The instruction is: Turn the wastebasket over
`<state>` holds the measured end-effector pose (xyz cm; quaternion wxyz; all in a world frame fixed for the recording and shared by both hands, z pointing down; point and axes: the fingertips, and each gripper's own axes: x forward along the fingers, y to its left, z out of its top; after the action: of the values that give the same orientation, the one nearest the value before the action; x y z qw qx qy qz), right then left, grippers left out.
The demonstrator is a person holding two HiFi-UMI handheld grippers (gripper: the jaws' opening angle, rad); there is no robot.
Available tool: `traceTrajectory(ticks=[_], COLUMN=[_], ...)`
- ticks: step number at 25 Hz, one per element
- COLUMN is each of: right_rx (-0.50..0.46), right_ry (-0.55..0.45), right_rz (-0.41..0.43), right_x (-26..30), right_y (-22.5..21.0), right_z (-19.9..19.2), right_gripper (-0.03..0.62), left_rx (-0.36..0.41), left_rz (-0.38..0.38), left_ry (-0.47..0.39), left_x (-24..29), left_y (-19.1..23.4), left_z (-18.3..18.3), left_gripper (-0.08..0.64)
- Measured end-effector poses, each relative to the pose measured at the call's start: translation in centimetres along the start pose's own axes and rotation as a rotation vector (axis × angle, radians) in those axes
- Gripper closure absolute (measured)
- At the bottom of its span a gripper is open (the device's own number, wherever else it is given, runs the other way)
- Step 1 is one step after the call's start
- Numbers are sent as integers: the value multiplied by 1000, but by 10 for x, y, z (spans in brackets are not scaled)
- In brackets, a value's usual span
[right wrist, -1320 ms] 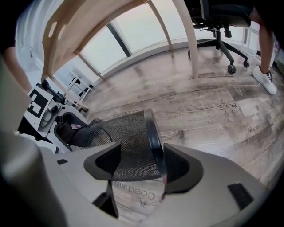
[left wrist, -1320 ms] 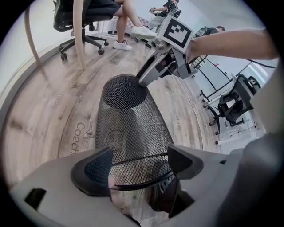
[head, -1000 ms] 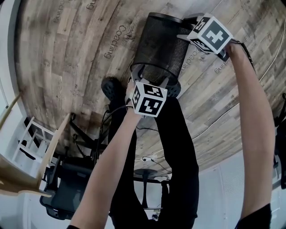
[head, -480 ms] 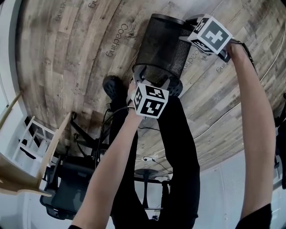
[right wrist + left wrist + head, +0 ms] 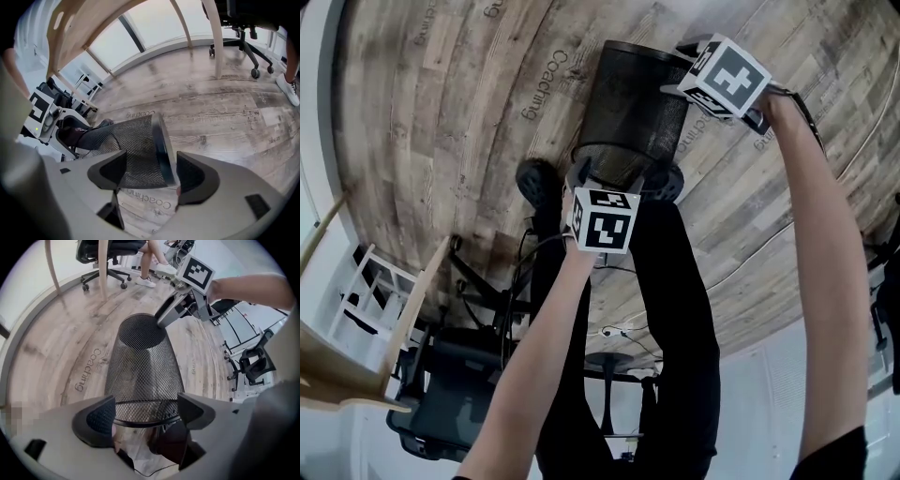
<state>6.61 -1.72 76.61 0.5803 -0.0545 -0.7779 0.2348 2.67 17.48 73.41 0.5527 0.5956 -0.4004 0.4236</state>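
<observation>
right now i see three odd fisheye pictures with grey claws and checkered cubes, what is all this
No robot: a person holds a two-jaw gripper in each hand, and the marker cubes are part of those grippers. One picture comes from a camera on the person's head, looking down at a wood floor. The other two come from cameras riding on the grippers, looking along their jaws. A black mesh wastebasket lies on its side. The left gripper has its jaws wide apart at the near end, the rim running from pad to pad; whether they squeeze it I cannot tell. The right gripper is at the far end; its jaws have just been opening and are not pressing on it.
</observation>
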Motion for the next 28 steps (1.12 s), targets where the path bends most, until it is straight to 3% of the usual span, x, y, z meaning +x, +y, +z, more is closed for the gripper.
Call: traceTrajectory(ticks=[5, 10, 16, 24, 28], right_rx=[15, 93, 3, -8, 19], right_ry=[8, 49, 51, 65, 69], right_rz=[21, 79, 33, 9, 13], right_x=[1, 2, -1, -4, -4], right_y=[0, 0, 3, 3, -1], right_z=[-3, -8, -8, -14, -10], right_gripper=[275, 273, 282, 295, 307], left_rx=[-21, -18, -12, 37, 130], left_rz=[-5, -4, 28, 10, -9], left_ry=[29, 39, -14, 1, 4], left_x=[4, 7, 7, 9, 11], left_y=[-5, -7, -9, -8, -9], left_z=[-12, -12, -10, -8, 0], left_gripper=[147, 137, 133, 124, 115])
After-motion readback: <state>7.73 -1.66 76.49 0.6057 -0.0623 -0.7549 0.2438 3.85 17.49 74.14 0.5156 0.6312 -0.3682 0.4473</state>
